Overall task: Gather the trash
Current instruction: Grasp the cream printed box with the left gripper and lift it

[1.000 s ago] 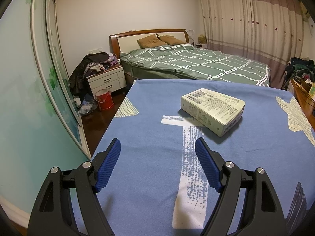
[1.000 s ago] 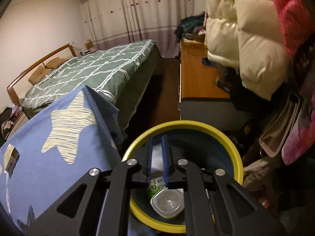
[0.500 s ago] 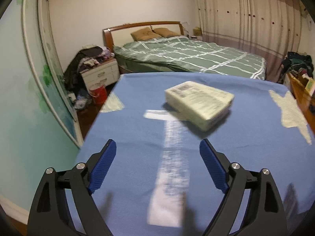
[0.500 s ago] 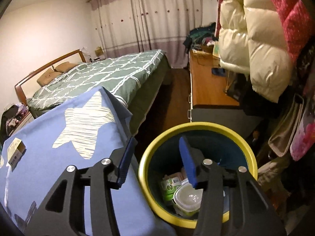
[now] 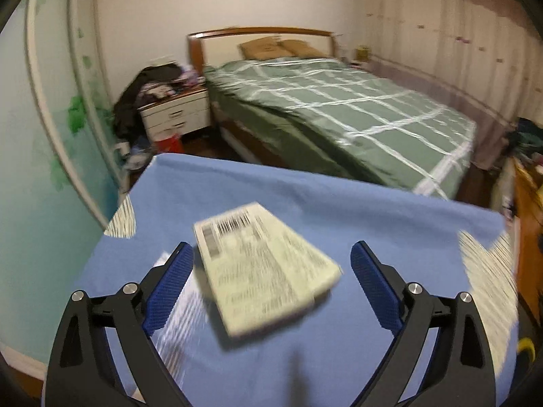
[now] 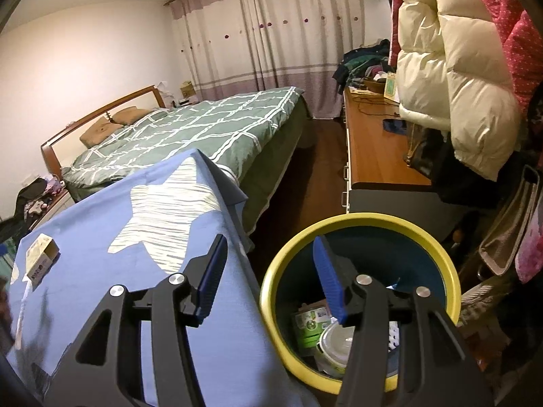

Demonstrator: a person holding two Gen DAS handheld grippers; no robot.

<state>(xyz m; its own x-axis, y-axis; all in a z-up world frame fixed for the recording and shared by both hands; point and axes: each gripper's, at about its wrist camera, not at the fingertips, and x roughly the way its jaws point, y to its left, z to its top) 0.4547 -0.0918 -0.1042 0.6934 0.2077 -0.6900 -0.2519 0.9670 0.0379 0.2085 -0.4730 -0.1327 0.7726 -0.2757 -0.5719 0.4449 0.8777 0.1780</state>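
A pale, flat cardboard box [image 5: 264, 271] with a barcode lies on the blue star-print cloth [image 5: 339, 210]. In the blurred left wrist view my left gripper [image 5: 271, 247] straddles the box and its jaws are opening. The blue pads [image 5: 169, 281] stand clear of the box's sides. The same box [image 6: 40, 259] shows far left in the right wrist view. My right gripper [image 6: 269, 239] hangs open and empty over the near rim of a yellow-rimmed bin [image 6: 339, 218]. In the bin lie a green-labelled carton [image 6: 310, 325] and a clear plastic tub [image 6: 336, 346].
A green checked bed [image 5: 339, 112] stands beyond the blue surface, with a cluttered nightstand [image 5: 176, 115] and a red bucket [image 5: 168, 144] to its left. A wooden desk [image 6: 373, 149] and hanging puffy jackets [image 6: 458, 68] crowd the bin's right side. A glass sliding door [image 5: 51, 118] runs along the left.
My left gripper has travelled forward to the box, which now lies between its widened fingers. My right gripper went from nearly shut to open above the bin.
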